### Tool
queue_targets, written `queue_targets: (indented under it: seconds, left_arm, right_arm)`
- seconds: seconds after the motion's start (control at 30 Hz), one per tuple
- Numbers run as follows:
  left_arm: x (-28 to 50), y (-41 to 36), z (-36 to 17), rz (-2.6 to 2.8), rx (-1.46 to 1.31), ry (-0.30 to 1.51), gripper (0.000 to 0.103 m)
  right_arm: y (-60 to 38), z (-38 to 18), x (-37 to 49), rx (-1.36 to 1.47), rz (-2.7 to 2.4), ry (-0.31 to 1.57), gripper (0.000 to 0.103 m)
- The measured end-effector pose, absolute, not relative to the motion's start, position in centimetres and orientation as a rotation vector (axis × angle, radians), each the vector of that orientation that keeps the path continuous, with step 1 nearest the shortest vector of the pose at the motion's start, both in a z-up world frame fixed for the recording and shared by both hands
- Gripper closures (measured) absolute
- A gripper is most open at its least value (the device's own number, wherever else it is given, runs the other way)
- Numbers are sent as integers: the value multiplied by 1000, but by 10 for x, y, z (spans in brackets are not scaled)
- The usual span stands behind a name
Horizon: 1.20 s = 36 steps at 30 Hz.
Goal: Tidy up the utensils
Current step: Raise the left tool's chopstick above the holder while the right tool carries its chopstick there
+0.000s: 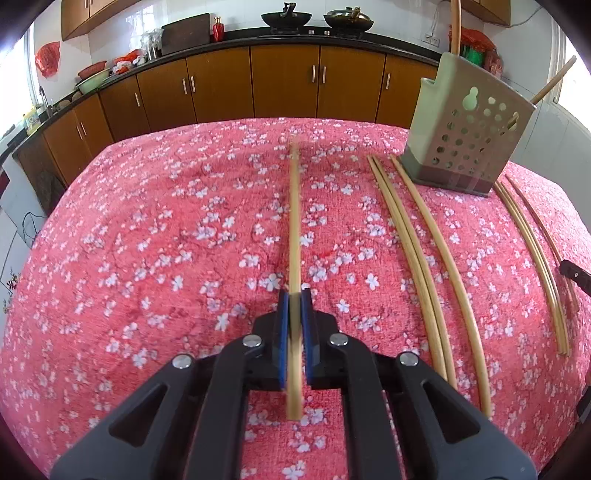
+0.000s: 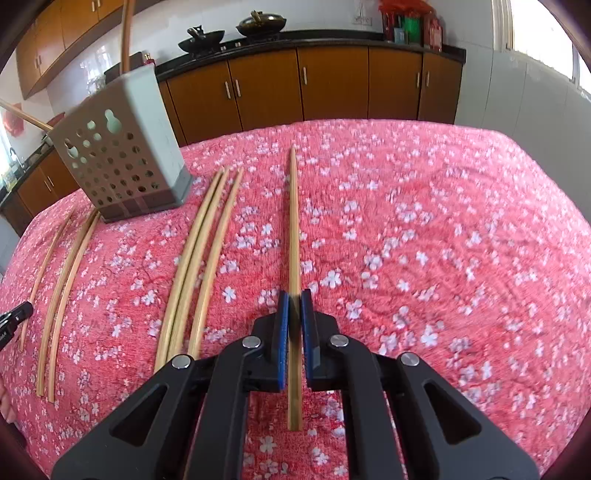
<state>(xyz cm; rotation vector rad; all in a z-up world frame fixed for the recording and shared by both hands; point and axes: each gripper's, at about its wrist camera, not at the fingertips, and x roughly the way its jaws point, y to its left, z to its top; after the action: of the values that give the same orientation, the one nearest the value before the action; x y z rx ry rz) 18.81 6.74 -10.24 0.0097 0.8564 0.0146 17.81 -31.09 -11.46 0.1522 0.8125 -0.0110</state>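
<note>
My left gripper [image 1: 294, 295] is shut on a bamboo chopstick [image 1: 294, 214] that runs forward between its blue pads, over the pink floral tablecloth [image 1: 166, 240]. My right gripper [image 2: 294, 297] is shut on another chopstick [image 2: 293, 221] in the same way. A grey-green perforated utensil holder [image 1: 465, 136] stands far right in the left wrist view and far left [image 2: 122, 147] in the right wrist view. Two chopsticks [image 1: 456, 26] stick out of its top. Loose chopsticks [image 1: 417, 258] lie on the cloth beside the holder, and more [image 2: 199, 266] lie left of my right gripper.
Another group of chopsticks [image 1: 532, 258] lies by the table's right edge, seen at the left [image 2: 62, 295] in the right wrist view. Brown kitchen cabinets [image 1: 284, 85] and a counter with woks [image 1: 286, 18] stand beyond the table's far edge.
</note>
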Motion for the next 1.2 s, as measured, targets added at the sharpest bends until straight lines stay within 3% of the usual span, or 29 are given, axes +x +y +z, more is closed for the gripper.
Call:
queue_targets:
  seconds: [0.4,0.6,0.87,1.2]
  left_arm:
    - [168,68,24,-61,-56,561,95]
    - [169,65,50,-80,-61,521,95]
    - [145,37,104,-226,-70,442,95]
    - [163,3,163,-216,-146,245,95]
  right_arm:
    - [-321,-4,156,153,-12,491,95]
    - [-320,13,161,161,3,453,96]
    - [-315,84,147,259,164,352,96]
    - [-269,136,159,234,207,168,96]
